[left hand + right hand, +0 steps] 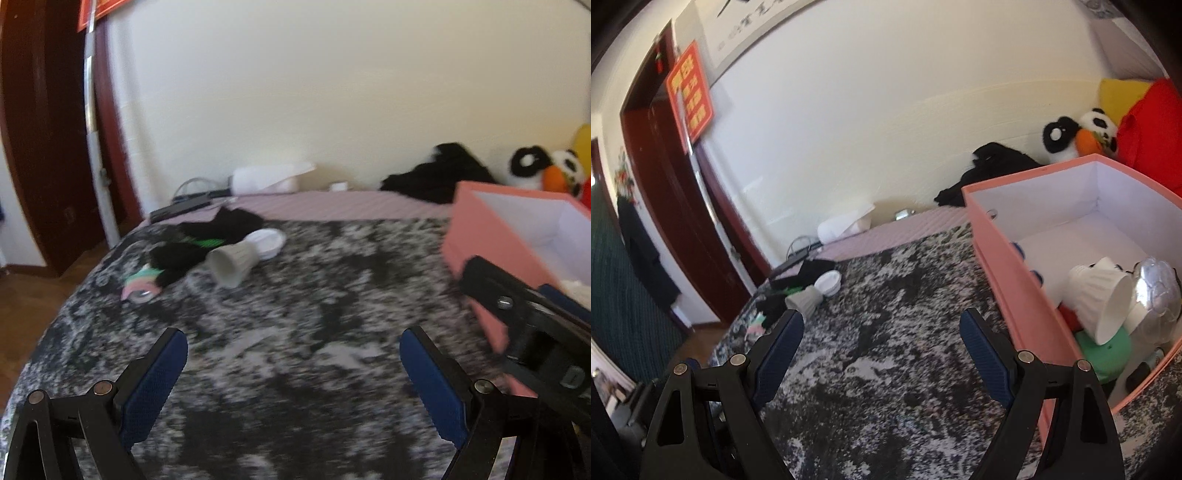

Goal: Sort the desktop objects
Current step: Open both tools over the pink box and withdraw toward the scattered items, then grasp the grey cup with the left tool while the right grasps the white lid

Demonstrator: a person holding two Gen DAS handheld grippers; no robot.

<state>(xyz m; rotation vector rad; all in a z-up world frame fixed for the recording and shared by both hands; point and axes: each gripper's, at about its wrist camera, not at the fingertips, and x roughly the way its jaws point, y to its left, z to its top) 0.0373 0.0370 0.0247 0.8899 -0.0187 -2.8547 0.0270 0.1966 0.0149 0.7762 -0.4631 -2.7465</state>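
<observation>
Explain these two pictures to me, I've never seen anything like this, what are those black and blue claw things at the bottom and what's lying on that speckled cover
Those claws are hand-held grippers: a person carries one in each hand, and each has a wide-angle camera looking forward along its two blue-padded fingers. One picture comes from the left gripper, the other from the right gripper. Both stand open and hold nothing.

The surface is a black-and-white speckled cover. Still lying on it at the far left are a grey ribbed cup tipped on its side, a white lid, some black cloth and a pastel roll of tape. To the right stands a pink box, open, already holding a white cup, a green item and a shiny clear piece. The job is sorting these things.
</observation>
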